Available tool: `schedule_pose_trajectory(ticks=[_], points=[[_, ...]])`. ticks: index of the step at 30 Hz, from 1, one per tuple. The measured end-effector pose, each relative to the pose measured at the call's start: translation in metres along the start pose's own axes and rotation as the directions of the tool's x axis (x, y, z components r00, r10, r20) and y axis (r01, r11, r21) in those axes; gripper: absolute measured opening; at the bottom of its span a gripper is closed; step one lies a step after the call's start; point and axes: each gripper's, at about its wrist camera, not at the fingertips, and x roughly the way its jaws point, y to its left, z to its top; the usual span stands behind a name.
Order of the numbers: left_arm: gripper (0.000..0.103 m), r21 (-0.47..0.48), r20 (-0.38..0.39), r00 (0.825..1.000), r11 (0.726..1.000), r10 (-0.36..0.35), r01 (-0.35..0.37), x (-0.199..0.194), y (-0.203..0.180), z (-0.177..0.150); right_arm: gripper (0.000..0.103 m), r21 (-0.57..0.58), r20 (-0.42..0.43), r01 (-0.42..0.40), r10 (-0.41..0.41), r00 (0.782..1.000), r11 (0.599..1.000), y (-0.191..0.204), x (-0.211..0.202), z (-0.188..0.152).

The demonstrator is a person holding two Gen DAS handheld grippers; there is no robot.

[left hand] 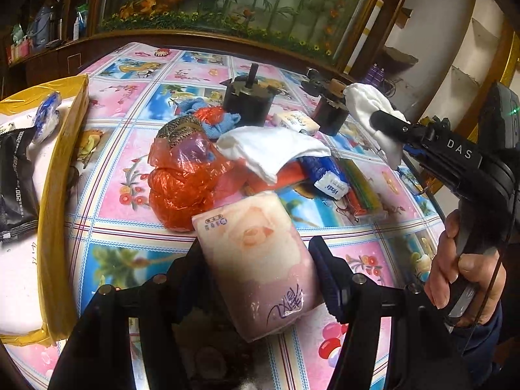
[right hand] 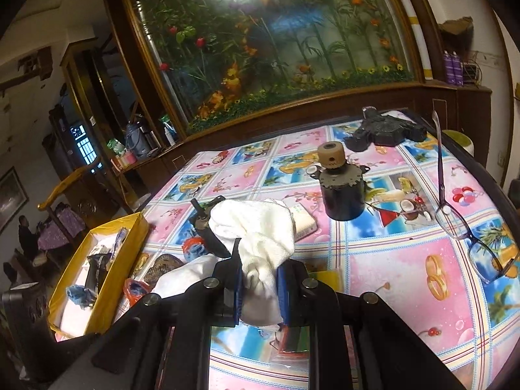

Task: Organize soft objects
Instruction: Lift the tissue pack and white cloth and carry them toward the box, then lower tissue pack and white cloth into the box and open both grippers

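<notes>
Left gripper (left hand: 256,260) has its jaws clamped on the soft pink tissue pack with a piglet print (left hand: 256,260), lifted above the flowery pink-and-blue tablecloth (left hand: 130,169) just in front of the crumpled orange plastic bag (left hand: 182,188). Right gripper (right hand: 260,279) is pinched tight on a bunched white cloth (right hand: 256,234), held up over the pile. The yellow-walled cardboard box (right hand: 107,260) sits off to the left.
</notes>
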Motion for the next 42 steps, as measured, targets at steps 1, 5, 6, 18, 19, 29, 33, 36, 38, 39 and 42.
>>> schedule_pose_trajectory(ticks=[1,5,6,18,19,29,33,36,38,39,42], points=[[0.062,0.003,0.004,1.0,1.0,0.001,-0.001,-0.001,0.0,0.0,0.018,-0.009,0.004,-0.011,0.011,1.0,1.0,0.002,-0.001,0.0],[0.062,0.019,0.026,1.0,1.0,0.008,-0.009,-0.006,-0.002,0.0,0.018,-0.044,0.017,-0.031,0.032,0.999,0.999,0.011,-0.004,-0.002],[0.062,0.023,0.033,0.999,1.0,0.008,-0.009,-0.007,-0.003,0.0,0.018,-0.053,0.019,-0.036,0.037,0.999,0.998,0.013,-0.004,-0.002],[0.062,-0.024,0.096,0.995,1.0,-0.008,0.01,-0.039,0.017,0.011,0.018,-0.119,0.007,-0.065,0.067,0.998,0.991,0.032,-0.003,-0.008],[0.062,-0.029,0.105,0.995,1.0,-0.005,0.008,-0.043,0.02,0.012,0.018,-0.121,0.002,-0.073,0.074,0.997,0.99,0.034,-0.002,-0.009],[0.063,-0.116,0.191,0.979,0.992,0.067,-0.045,-0.091,0.07,0.022,0.018,-0.133,-0.036,-0.187,0.184,0.982,0.973,0.074,0.0,-0.016],[0.063,-0.158,0.211,0.969,0.983,0.124,-0.092,-0.11,0.1,0.021,0.018,-0.153,-0.1,-0.27,0.257,0.961,0.951,0.113,0.009,-0.028],[0.063,-0.204,0.222,0.957,0.968,0.189,-0.144,-0.127,0.129,0.017,0.019,-0.175,-0.159,-0.341,0.316,0.935,0.923,0.144,0.016,-0.038],[0.063,-0.229,0.224,0.947,0.957,0.228,-0.177,-0.137,0.147,0.014,0.019,-0.19,-0.204,-0.384,0.346,0.916,0.904,0.166,0.022,-0.046],[0.063,-0.246,0.221,0.942,0.949,0.253,-0.198,-0.142,0.158,0.013,0.019,-0.19,-0.227,-0.406,0.362,0.904,0.894,0.175,0.025,-0.049],[0.063,-0.288,0.197,0.928,0.923,0.317,-0.254,-0.151,0.186,0.008,0.02,-0.185,-0.315,-0.483,0.414,0.854,0.856,0.204,0.039,-0.06]])
